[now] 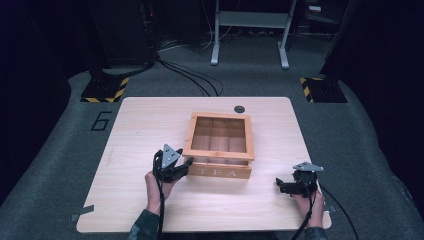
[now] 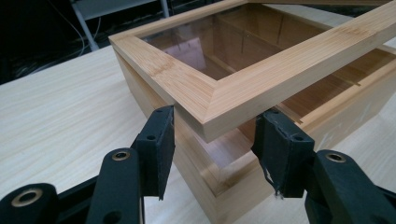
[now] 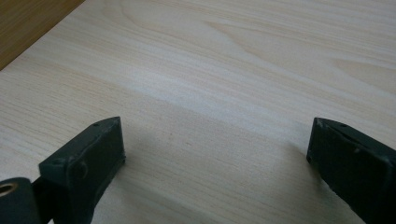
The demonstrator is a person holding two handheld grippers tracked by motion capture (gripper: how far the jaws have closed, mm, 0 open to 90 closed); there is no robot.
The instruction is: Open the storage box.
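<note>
On the light wooden desk [image 1: 150, 130] stands one wooden tea box [image 1: 220, 150], with the word TEA on its front wall, a little behind the middle of the desk. It has one lid [image 2: 243, 88], a wooden frame with a glass pane, and through the glass some dividers are seen; the exact number of compartments I cannot tell. One small dark round disc [image 1: 239, 108] sits in the desk just behind the box.

Two grippers are present, one in each hand of the person. The left gripper [image 1: 172, 165] is at the front left corner of the box. In the left gripper view its two jaws are closed on the corner of the lid, one pad [image 2: 161, 140] on each outer side of the frame, and this corner is lifted a little above the box wall, so a gap shows under it. The lid is tilted, not flat on the box.

The right gripper [image 1: 295, 186] rests near the front right part of the desk, well apart from the box. Its jaws stand wide open above the bare wood and hold nothing.
</note>
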